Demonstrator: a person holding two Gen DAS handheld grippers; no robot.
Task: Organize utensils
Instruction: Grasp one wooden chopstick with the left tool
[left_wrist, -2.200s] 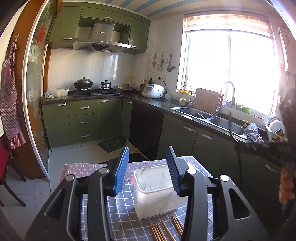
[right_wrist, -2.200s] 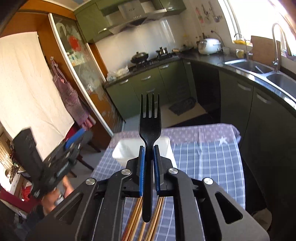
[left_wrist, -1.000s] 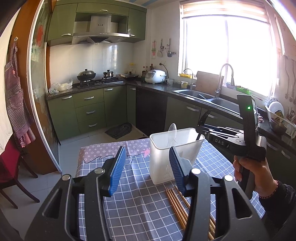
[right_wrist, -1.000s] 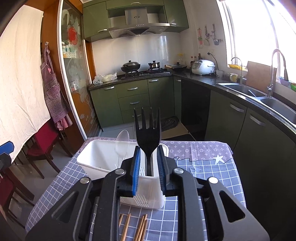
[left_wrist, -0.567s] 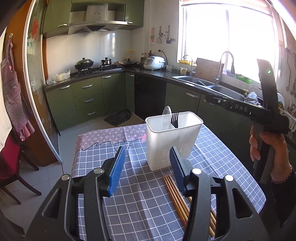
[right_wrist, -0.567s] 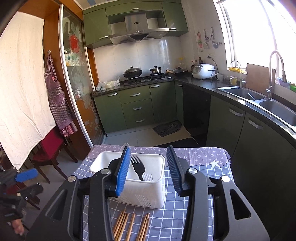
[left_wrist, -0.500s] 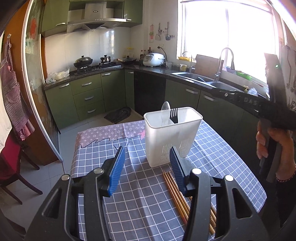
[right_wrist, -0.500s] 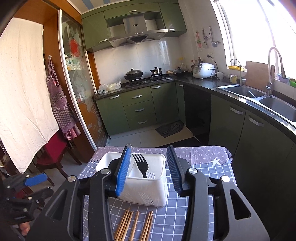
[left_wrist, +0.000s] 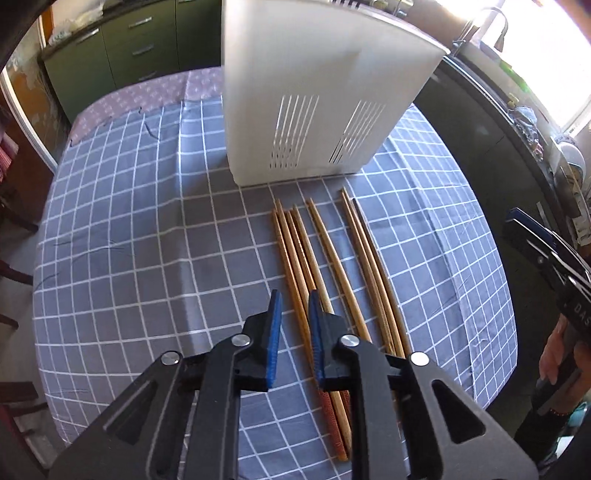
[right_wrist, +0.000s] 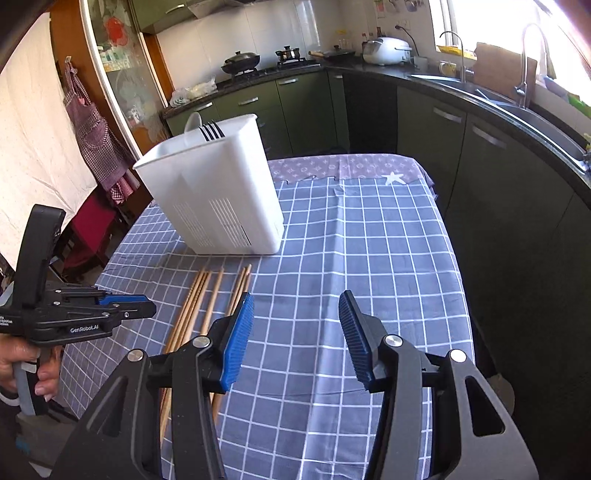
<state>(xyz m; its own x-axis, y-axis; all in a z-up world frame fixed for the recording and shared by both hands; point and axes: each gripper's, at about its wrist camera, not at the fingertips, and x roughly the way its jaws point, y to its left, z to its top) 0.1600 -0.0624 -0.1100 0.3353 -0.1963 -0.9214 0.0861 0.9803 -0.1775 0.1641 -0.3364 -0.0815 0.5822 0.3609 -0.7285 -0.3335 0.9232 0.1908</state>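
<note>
Left gripper (left_wrist: 293, 301): jaws just narrowed around one wooden chopstick (left_wrist: 291, 266); contact cannot be told.
Right gripper (right_wrist: 295, 302): jaws just widened, nothing between.
Black fork (right_wrist: 211, 132): seated in white utensil caddy (right_wrist: 221, 192).

Left tongs (left_wrist: 293, 312) up close: black plastic arms with hollow triangular cut-outs, round silver screws at the joints, and ribbed blue pads (left_wrist: 275, 332) lining the inner faces. Right tongs (right_wrist: 295, 314) are the same build, black frame, silver screws, blue ridged pads (right_wrist: 238, 338). Seen from the side, the left tool has a tall black handle and white "GenRobot.AI" lettering on its body. A beaded bracelet shows at one wrist.
</note>
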